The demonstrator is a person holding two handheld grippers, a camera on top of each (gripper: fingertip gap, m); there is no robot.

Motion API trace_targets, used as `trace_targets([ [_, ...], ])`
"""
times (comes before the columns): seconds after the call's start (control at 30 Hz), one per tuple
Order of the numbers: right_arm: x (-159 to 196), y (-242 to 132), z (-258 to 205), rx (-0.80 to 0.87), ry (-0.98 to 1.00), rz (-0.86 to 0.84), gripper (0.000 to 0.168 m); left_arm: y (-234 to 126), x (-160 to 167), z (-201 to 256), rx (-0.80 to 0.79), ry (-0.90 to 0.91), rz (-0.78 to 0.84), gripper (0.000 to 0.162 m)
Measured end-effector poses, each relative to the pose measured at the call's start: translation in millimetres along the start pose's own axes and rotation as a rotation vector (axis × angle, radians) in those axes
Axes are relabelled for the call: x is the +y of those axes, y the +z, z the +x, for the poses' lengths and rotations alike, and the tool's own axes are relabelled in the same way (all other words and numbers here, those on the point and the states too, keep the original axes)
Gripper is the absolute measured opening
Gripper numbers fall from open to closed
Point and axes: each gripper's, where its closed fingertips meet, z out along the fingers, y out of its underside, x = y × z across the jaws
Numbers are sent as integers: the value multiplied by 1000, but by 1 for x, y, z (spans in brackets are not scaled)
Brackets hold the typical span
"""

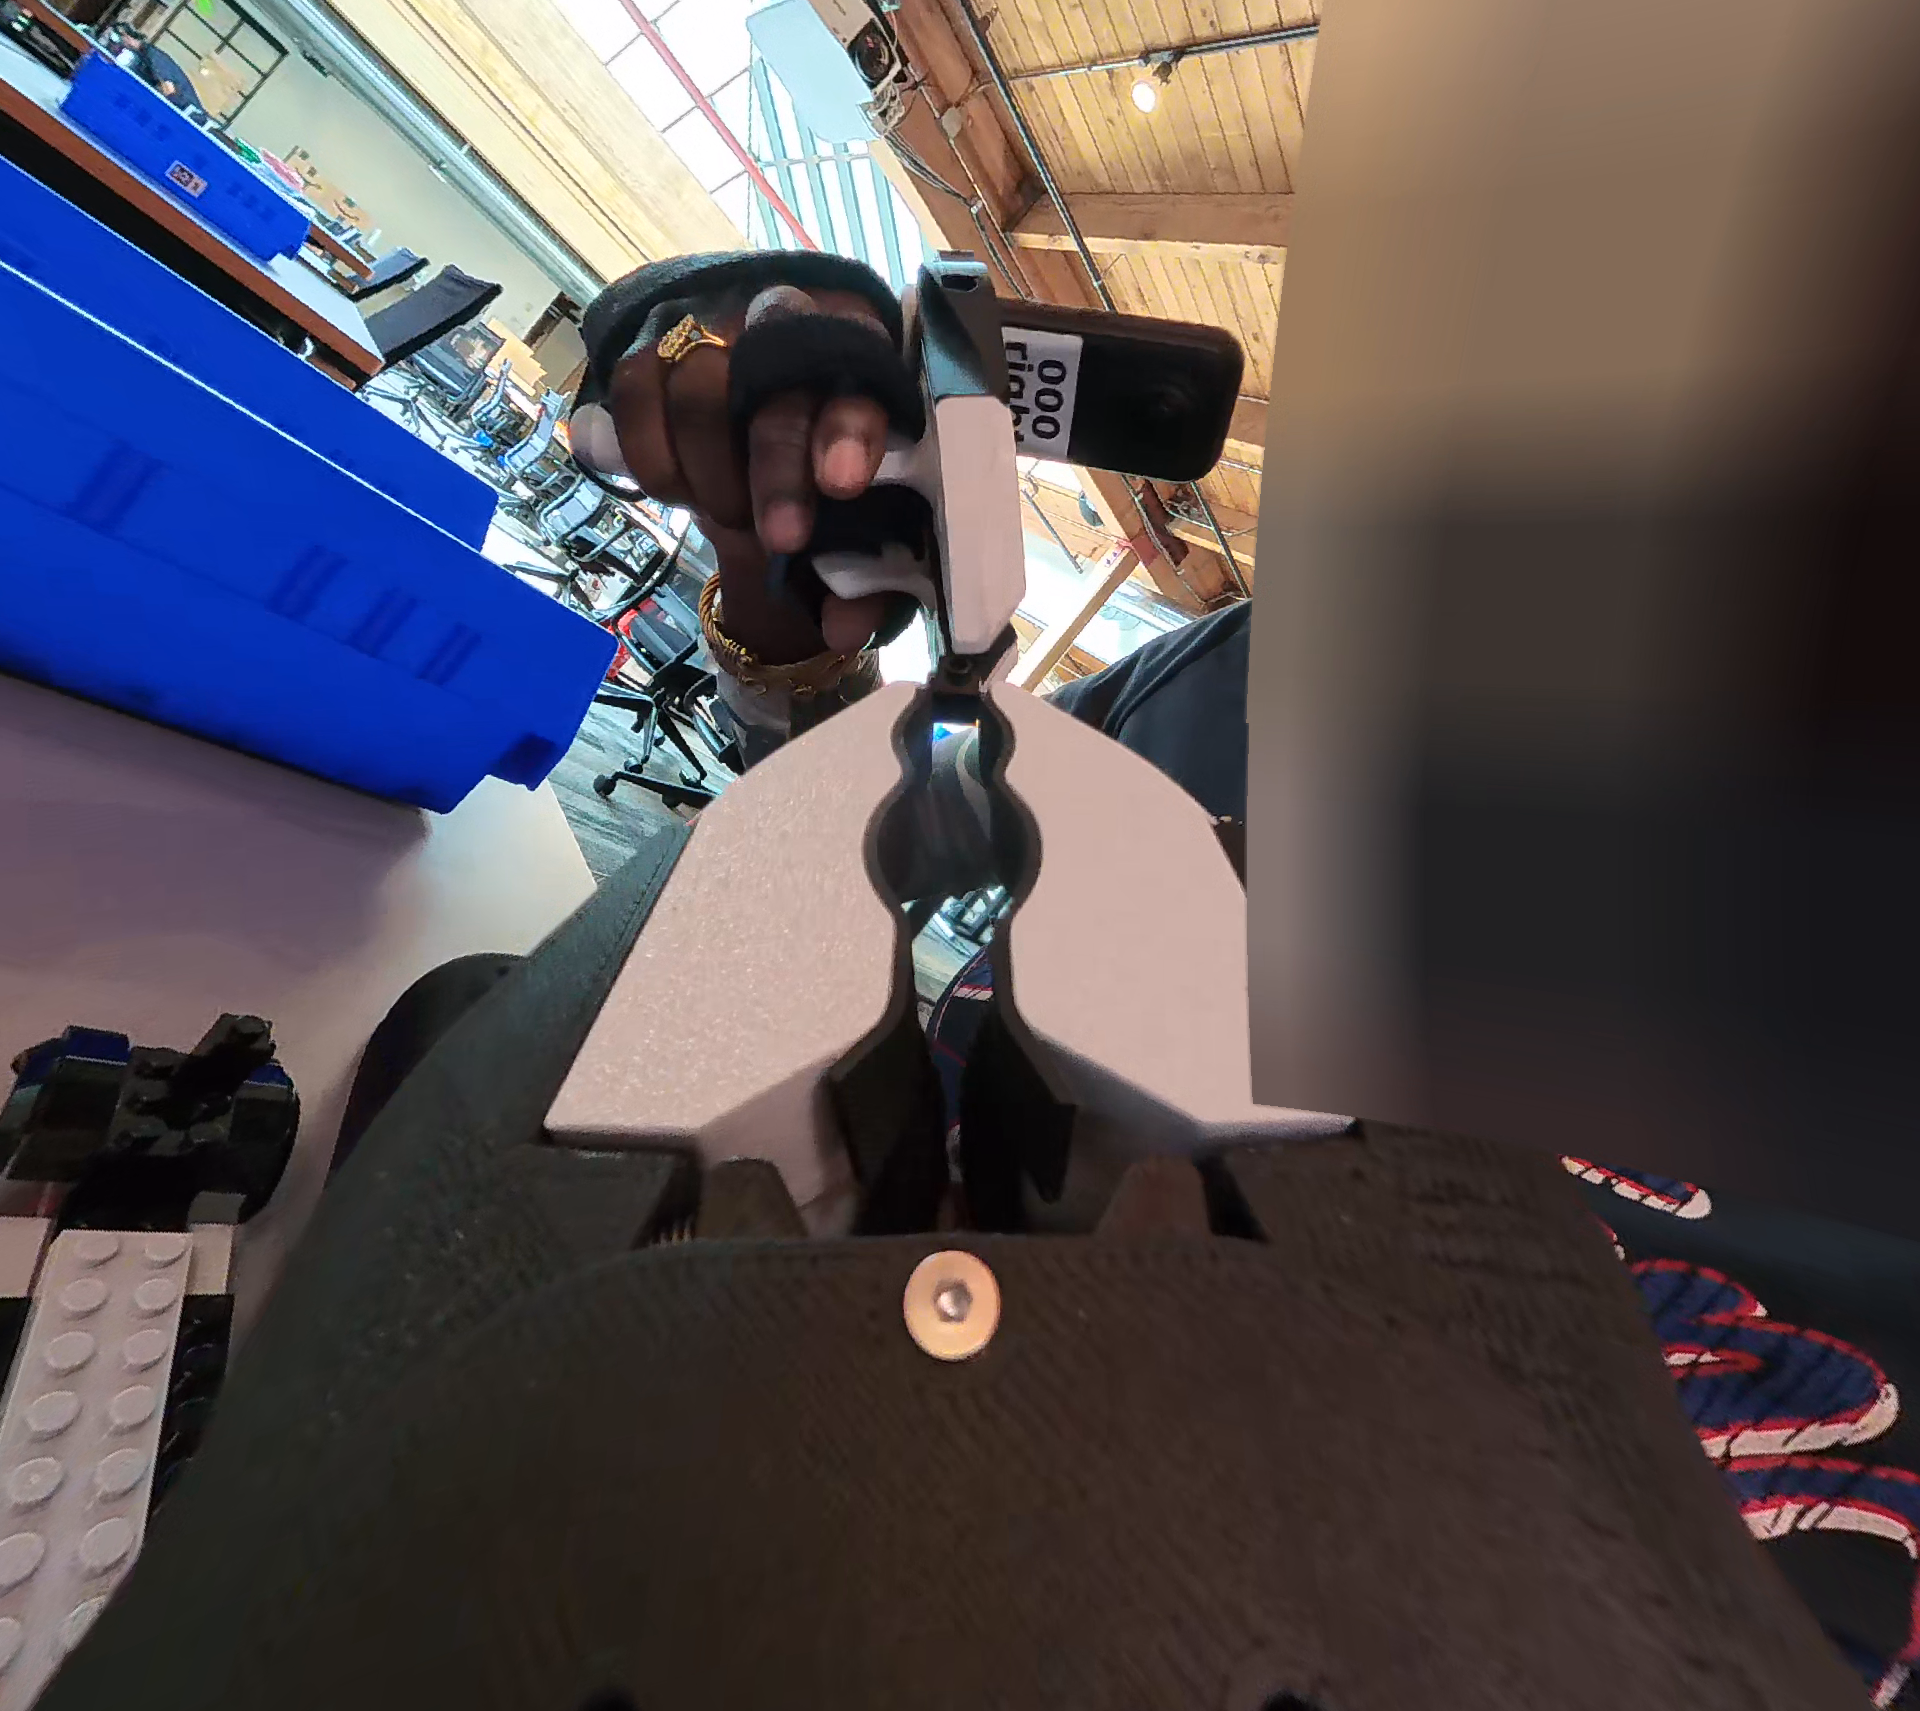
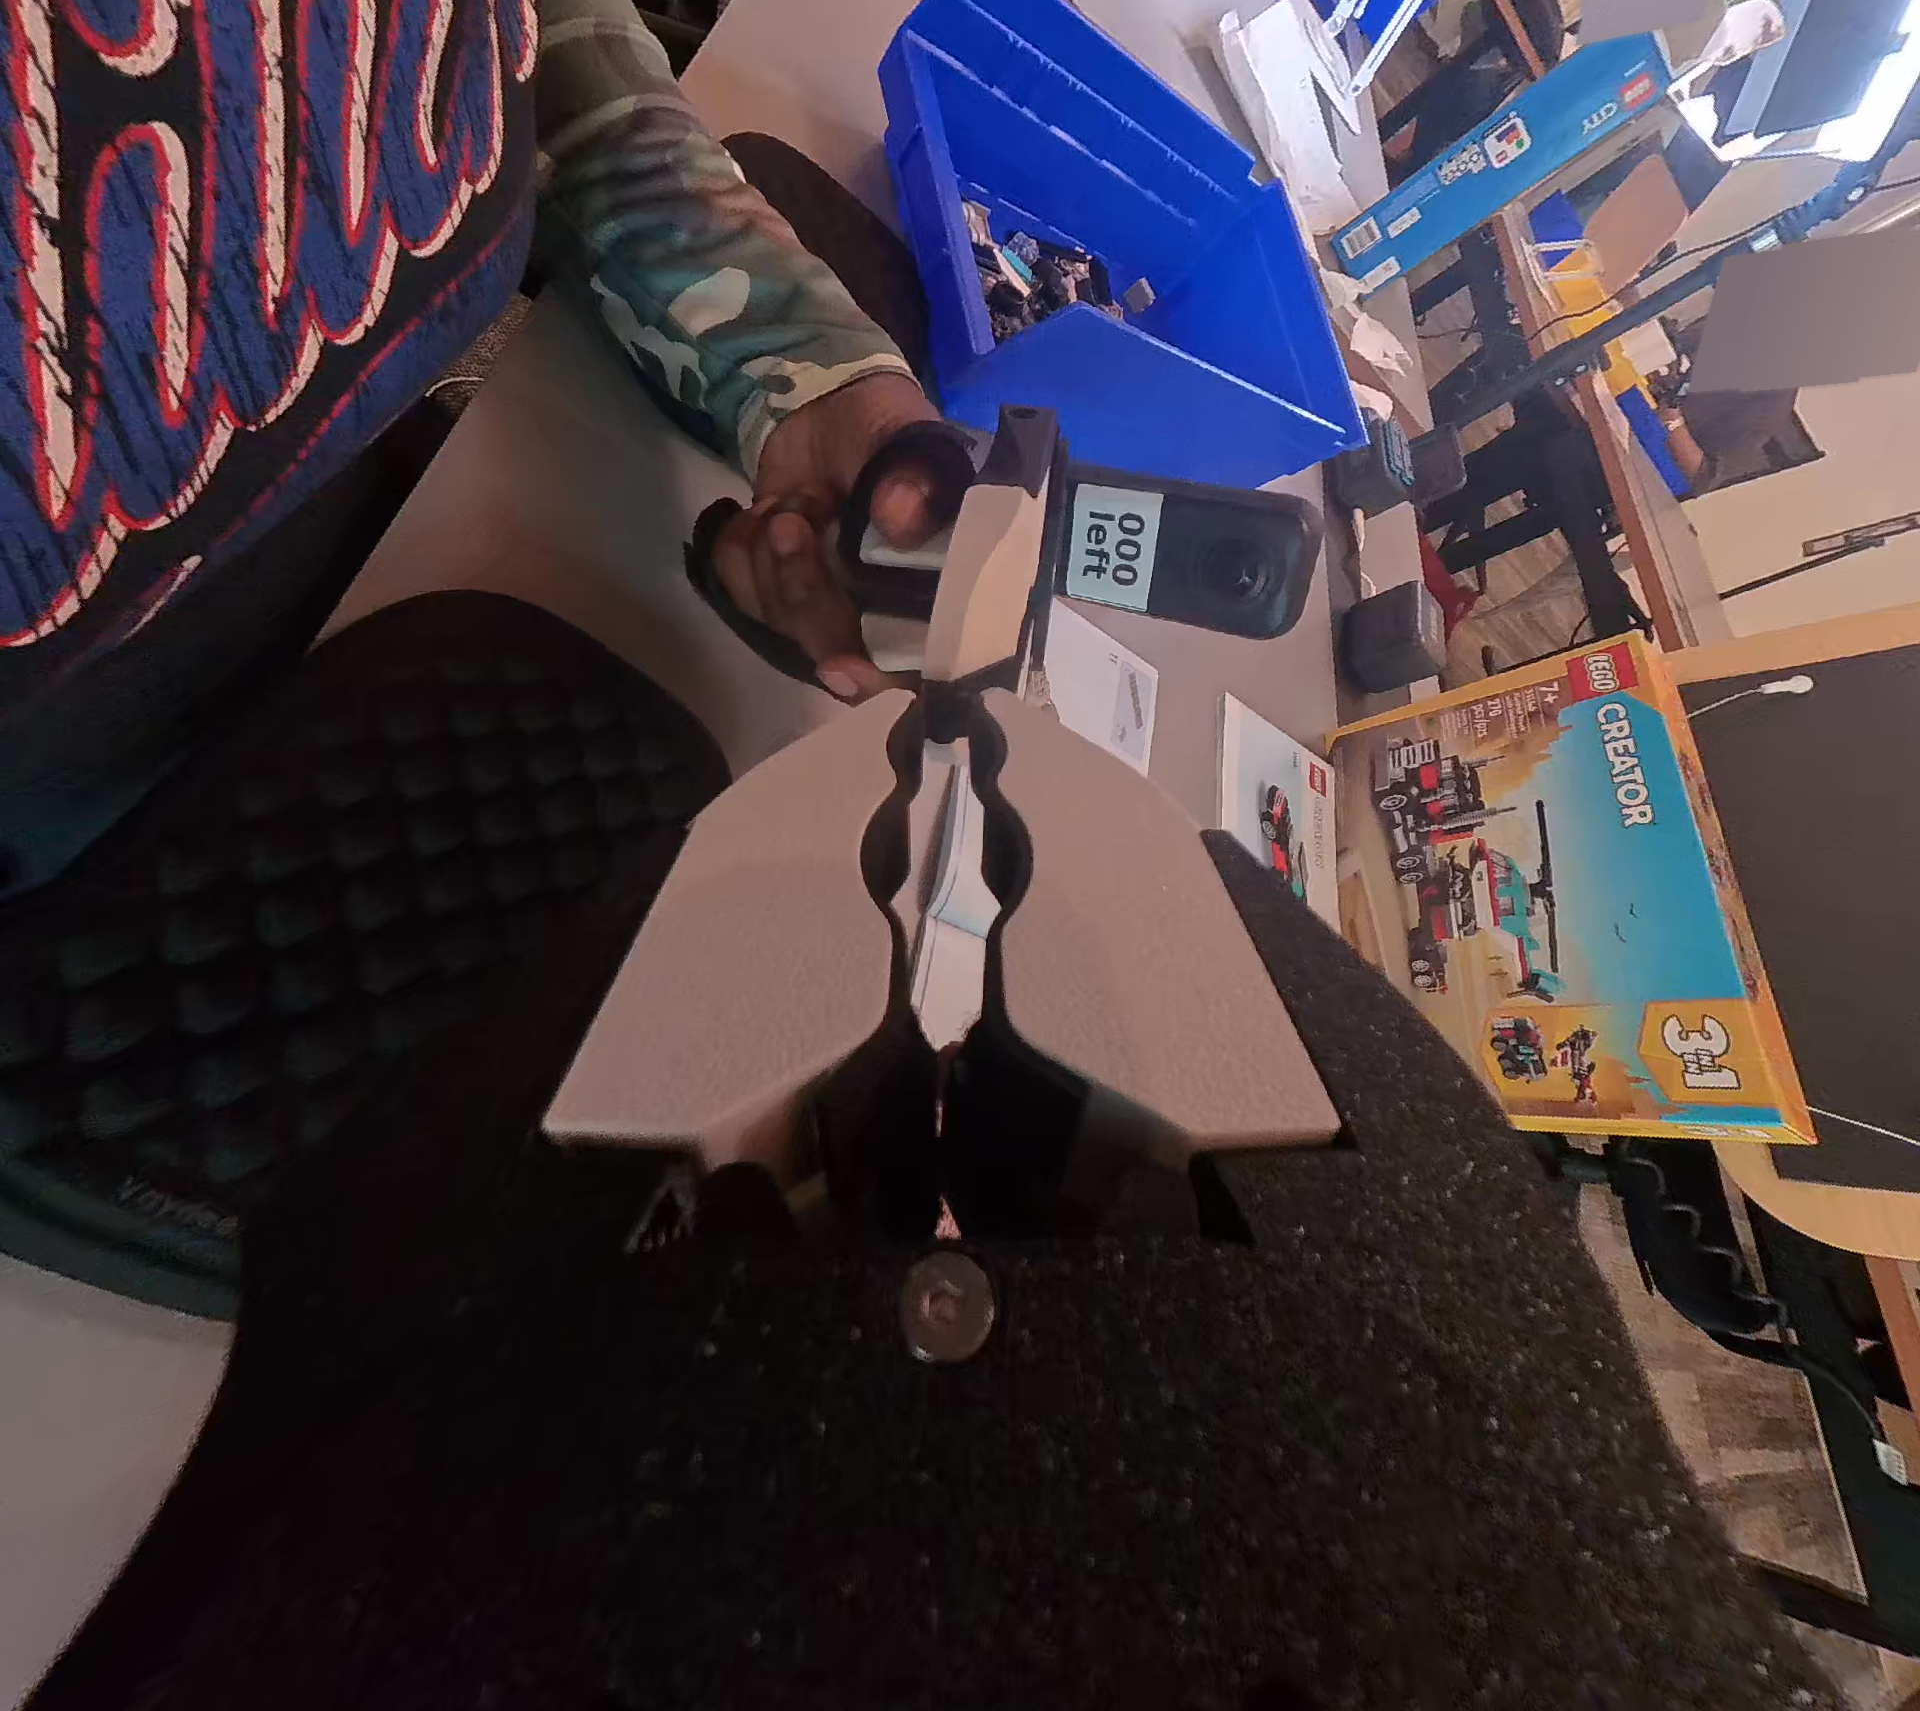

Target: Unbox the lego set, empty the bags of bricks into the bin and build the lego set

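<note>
My left gripper [image 1: 956, 703] and my right gripper [image 2: 940, 723] meet tip to tip in the air above the table edge. Both have their jaws closed on a small black Lego piece [image 1: 962, 674], which also shows in the right wrist view [image 2: 941, 711]. The right gripper [image 1: 975, 648] faces the left wrist camera, and the left gripper [image 2: 971, 674] faces the right wrist camera. A partly built black and grey Lego model [image 1: 104, 1194] lies on the table at the lower left. The blue bin [image 2: 1195, 373] holds several loose bricks [image 2: 1039, 279].
The yellow and blue Lego box [image 2: 1558, 892] lies at the right, with instruction booklets [image 2: 1278, 799] beside it. The blue bin [image 1: 260, 539] stands left of the grippers. A black chair [image 2: 364, 830] and the person's torso are close by. Another table with bricks lies beyond.
</note>
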Motion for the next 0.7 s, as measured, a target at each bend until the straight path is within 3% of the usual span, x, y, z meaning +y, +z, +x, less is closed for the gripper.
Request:
trace_targets([
  [0.27, 7, -4, -7, 31, 67, -39, 8, 2, 5, -6, -48, -3, -40, 9],
  [0.37, 17, -22, 0, 86, 165, -79, 8, -16, -6, -14, -218, 121, -100, 18],
  [0.5, 51, -40, 0, 113, 377, -207, 8, -65, -5, -53, -702, 438, -370, 23],
  [0.57, 67, -36, -5, 85, 477, -273, 8, -72, 11, -67, -775, 473, -520, 26],
  [0.7, 85, -17, -19, -19, 628, -361, 8, -64, 47, -91, -764, 467, -696, 30],
])
